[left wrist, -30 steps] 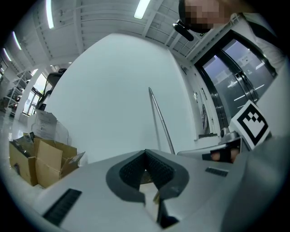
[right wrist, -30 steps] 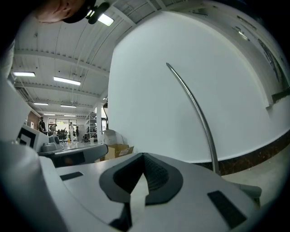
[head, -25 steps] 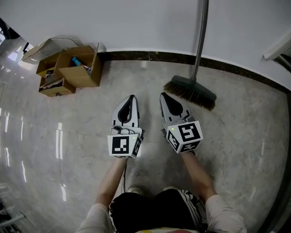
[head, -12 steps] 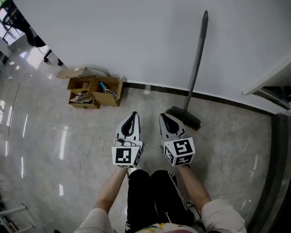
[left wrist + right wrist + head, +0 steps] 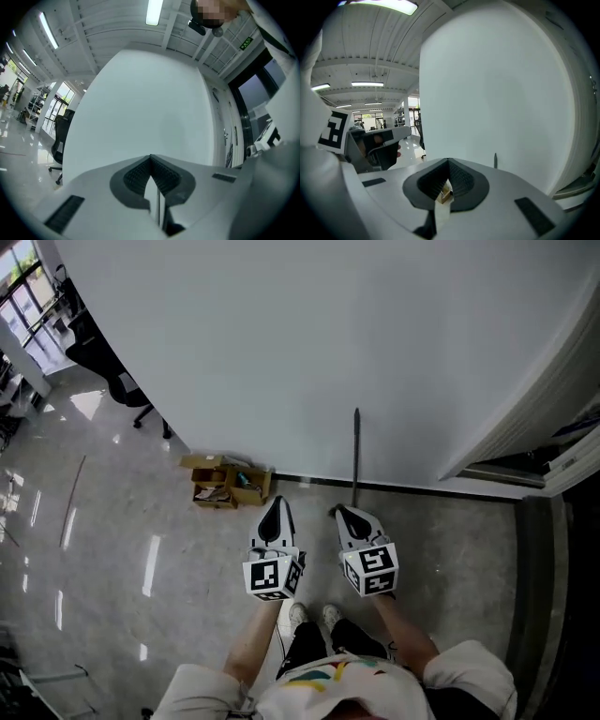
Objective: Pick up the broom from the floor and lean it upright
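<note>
broom: propped upright against far wall for support | left gripper, right gripper: jaws closed, empty, held clear | task judged complete

Floor, glossy grey stone: open cardboard boxes by the wall; broom upright against wall; office chair.

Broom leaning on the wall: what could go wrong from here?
1. The broom stands steep against a smooth wall on a glossy floor; its base could slide out and it could topple.
2. If it falls leftward, it might land on the boxes by the wall.
</note>
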{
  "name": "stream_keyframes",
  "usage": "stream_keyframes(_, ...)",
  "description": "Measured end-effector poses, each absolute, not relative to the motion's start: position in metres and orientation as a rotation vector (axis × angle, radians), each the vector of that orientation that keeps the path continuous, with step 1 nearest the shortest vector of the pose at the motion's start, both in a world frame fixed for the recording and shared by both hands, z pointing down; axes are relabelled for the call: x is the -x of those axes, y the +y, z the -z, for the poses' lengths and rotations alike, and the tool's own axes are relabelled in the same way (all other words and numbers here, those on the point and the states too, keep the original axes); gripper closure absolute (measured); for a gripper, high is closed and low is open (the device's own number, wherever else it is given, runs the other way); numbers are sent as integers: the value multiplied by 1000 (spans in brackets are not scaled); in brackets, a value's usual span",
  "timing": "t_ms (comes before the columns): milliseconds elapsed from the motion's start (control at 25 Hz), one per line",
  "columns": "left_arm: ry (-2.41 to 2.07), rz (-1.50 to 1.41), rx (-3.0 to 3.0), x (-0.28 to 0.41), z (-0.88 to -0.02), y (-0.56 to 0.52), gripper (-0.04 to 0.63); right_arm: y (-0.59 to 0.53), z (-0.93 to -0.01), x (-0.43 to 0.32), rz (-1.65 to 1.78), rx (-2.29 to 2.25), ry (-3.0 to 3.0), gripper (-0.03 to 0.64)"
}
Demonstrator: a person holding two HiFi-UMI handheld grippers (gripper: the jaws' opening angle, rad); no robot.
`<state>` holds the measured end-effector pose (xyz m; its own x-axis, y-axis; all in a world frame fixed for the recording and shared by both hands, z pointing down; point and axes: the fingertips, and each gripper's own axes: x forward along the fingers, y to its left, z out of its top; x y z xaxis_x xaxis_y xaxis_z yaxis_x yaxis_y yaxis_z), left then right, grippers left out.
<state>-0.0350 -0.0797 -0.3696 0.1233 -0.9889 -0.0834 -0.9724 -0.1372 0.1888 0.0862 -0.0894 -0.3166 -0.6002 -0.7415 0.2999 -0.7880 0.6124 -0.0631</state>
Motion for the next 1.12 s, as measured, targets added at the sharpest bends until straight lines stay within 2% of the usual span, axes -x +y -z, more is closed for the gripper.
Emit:
stream_keyframes(200, -1954, 318, -2373, -6, 445, -49, 551, -57, 392, -119, -175, -1268, -2619, 604)
stream_keyframes(400, -1921, 271, -2487, -24, 433, 22, 551, 10, 383, -127, -140, -1250, -2631, 604)
stream_keyframes(640, -1987, 304, -2337, 2, 410, 33, 551, 20, 376, -127, -110, -1251, -2588, 604)
stream_keyframes(1120, -1992, 292, -2376, -3, 415, 53, 551, 44, 380, -115, -60, -1187, -2637, 604)
